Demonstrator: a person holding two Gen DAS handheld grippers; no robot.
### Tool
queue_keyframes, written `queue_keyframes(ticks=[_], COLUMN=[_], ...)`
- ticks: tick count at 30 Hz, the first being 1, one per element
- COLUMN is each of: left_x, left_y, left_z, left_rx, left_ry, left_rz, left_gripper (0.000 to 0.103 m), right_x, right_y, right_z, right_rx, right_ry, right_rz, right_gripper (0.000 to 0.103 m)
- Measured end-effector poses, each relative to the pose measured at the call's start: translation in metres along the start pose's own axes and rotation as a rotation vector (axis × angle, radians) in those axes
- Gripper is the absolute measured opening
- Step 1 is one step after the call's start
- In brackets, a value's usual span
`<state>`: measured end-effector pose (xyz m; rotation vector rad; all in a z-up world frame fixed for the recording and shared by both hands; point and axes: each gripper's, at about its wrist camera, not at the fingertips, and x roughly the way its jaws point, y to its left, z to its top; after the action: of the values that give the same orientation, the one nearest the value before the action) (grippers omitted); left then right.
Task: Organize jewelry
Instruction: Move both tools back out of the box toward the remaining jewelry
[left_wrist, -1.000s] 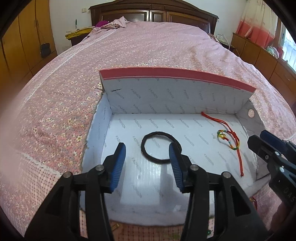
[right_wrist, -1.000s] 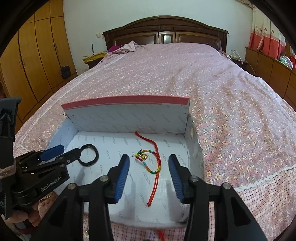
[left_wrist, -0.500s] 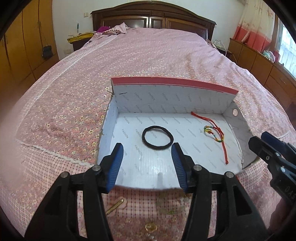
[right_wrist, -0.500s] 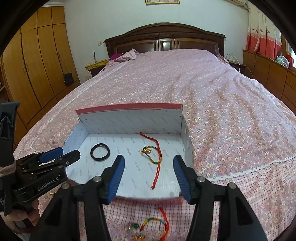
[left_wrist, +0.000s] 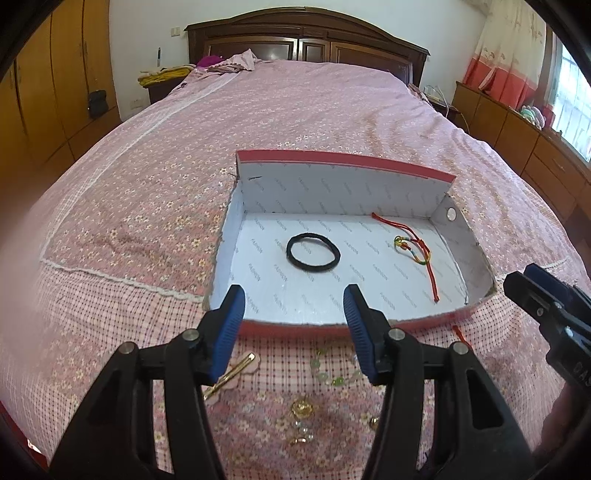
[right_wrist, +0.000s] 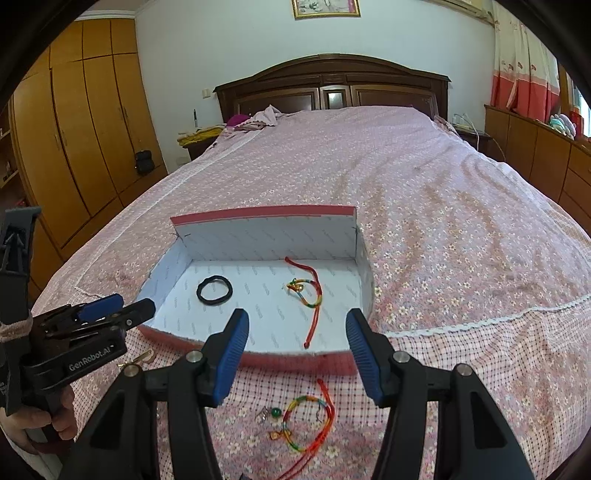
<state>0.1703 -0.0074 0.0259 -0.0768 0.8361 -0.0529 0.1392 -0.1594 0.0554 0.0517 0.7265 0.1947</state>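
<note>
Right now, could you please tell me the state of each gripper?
Left gripper: open, holding nothing.
Right gripper: open, holding nothing.

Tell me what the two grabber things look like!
Each gripper, left and right, is a black plastic clamp with silver rivets and two fingers tipped by ribbed blue pads. The left one's side has white lettering reading GenRobot.AI, and a bare hand holds its handle.
</note>
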Motion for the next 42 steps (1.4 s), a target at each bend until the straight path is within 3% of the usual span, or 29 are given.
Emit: queue_keyframes(ticks=[16, 34, 42], left_x=[-0.019, -0.011, -0.008], left_y=[0.008, 0.019, 0.023], left_z=[-0.031, -0.056, -0.061], left_rx=[-0.005, -0.012, -0.016], left_ry=[0.012, 0.073, 0.089], left_rz=[0.000, 0.014, 0.017], left_gripper=[0.048, 0.048, 0.048], right_x=[-0.016, 0.008, 0.027], right_y=[-0.013, -0.019, -0.019], right_z=[-0.035, -0.076, -0.085], right_rx=[0.015, 0.024, 0.014], right_ry=[0.040, 0.156, 0.196], right_rz=[-0.017, -0.020, -0.026], right_gripper=[0.058, 0.057, 0.041])
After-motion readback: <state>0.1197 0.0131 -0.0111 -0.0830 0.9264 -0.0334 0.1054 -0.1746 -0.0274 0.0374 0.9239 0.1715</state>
